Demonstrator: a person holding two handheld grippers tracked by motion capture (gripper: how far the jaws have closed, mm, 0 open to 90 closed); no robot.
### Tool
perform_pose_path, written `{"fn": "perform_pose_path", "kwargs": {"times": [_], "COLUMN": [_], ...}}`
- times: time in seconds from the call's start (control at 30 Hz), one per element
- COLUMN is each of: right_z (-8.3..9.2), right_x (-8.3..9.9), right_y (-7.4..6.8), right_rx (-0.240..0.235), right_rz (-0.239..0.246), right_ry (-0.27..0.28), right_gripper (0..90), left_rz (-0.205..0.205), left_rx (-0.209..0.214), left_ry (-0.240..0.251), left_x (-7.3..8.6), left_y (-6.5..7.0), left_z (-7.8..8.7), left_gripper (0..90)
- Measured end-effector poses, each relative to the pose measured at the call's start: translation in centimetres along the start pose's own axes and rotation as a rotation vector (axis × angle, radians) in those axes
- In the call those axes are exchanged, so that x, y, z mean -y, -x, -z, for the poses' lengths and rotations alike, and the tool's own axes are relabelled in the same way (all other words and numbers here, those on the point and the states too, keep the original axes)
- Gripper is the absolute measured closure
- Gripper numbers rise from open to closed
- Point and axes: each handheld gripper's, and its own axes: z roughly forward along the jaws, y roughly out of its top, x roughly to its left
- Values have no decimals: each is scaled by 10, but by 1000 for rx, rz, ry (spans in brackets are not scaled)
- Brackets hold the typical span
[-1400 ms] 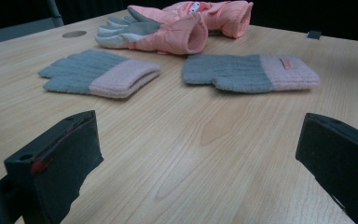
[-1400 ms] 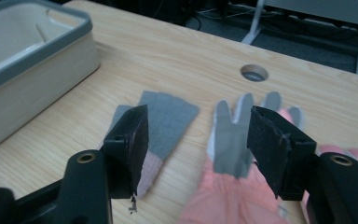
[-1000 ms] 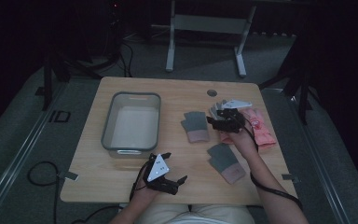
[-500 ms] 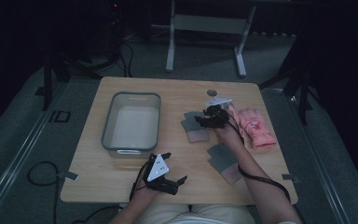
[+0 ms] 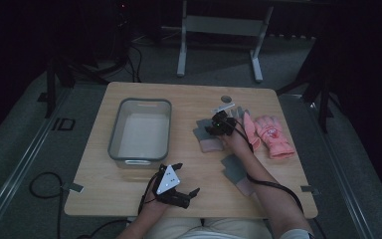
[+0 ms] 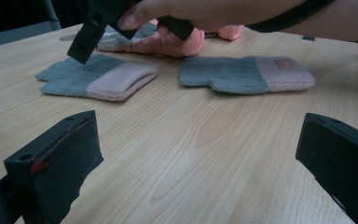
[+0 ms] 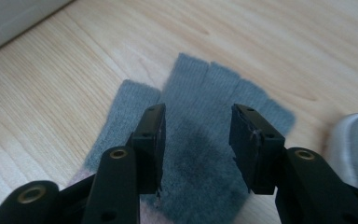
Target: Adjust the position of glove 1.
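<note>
Wide bare wood on the table (image 5: 129, 196) around the left tool (image 5: 176, 188), open and resting near the front edge, nothing crowding it. The grey bin (image 5: 140, 130) walls off the left half. The right tool (image 5: 218, 124) hangs over one grey glove (image 5: 208, 137), its jaws just closing, nothing between them yet. A second grey glove (image 5: 236, 169) lies under the right forearm; pink gloves (image 5: 271, 134) block the right side.

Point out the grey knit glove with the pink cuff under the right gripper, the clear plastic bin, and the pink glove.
Grey knit glove with pink cuff (image 7: 200, 154): right gripper view, palm.
Clear plastic bin (image 5: 140, 102): high view, far rim.
Pink glove (image 5: 272, 135): high view, back of hand.
</note>
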Motion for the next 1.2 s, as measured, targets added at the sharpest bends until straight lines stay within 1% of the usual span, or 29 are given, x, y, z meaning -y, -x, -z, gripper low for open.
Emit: {"fn": "perform_pose_path", "kwargs": {"times": [0.07,0.1,0.13,0.2,0.3,0.37,0.4,0.43,0.5,0.53,0.6,0.63,0.67,0.7,0.73,0.77,0.87,0.9,0.93,0.97,1.0,1.03,1.07,1.17,1.2], "right_z": [-7,-11,-13,-13,-14,-14,-14,-14,-13,-9,4,23,23,44,44,55,84,98,98,104,112,112,114,114,108], "right_x": [2,3,5,4,4,3,3,3,2,1,-3,-6,-6,-9,-9,-9,-5,2,2,7,18,18,25,42,52], "right_y": [1,2,2,3,0,-1,-1,-2,-3,-5,-11,-20,-20,-30,-30,-36,-52,-62,-62,-67,-77,-77,-83,-97,-103], "right_rx": [11,-1,-15,-21,-13,-14,-14,-21,-22,-33,-56,-62,-62,-60,-60,-64,-73,-68,-68,-61,-48,-48,-41,-41,-37], "right_rz": [11,7,-3,-21,-32,-40,-40,-74,-99,-124,-141,-142,-142,-135,-135,-140,-142,-162,-162,-180,-214,-214,-220,-233,-229], "right_ry": [-31,-58,-55,-66,-68,-66,-66,-59,-66,-76,-49,-16,-16,26,26,49,102,136,136,154,168,168,172,142,114], "right_gripper": [585,589,591,617,709,709,747,793,817,845,849,850,850,850,850,850,850,849,849,849,850,850,850,849,849], "left_rz": [-1,0,0,0,0,0,1,1,1,1,1,5,9,10,9,10,5,2,1,0,-3,-4,-6,-9,-10], "left_rx": [-1,0,0,-2,-1,-1,-3,-3,-3,-4,-2,-5,-7,-8,-10,-9,-9,-8,-9,-9,-10,-11,-11,-5,0], "left_ry": [1,0,-1,-3,-4,-4,-4,-3,-3,-2,-1,-2,-2,-1,1,3,10,10,12,12,13,13,13,16,21], "left_x": [0,0,0,0,0,0,0,0,0,0,0,0,0,0,0,0,0,0,1,1,1,1,1,1,1], "left_y": [0,0,0,0,0,0,0,0,0,0,0,0,0,-1,-1,-1,0,0,1,1,1,1,1,2,2], "left_z": [0,0,0,0,0,0,0,0,0,0,0,0,0,0,0,0,1,1,1,1,1,1,1,1,2], "left_gripper": [0,0,0,0,0,0,0,0,0,0,0,0,0,0,0,0,0,0,0,0,0,0,0,0,0]}}
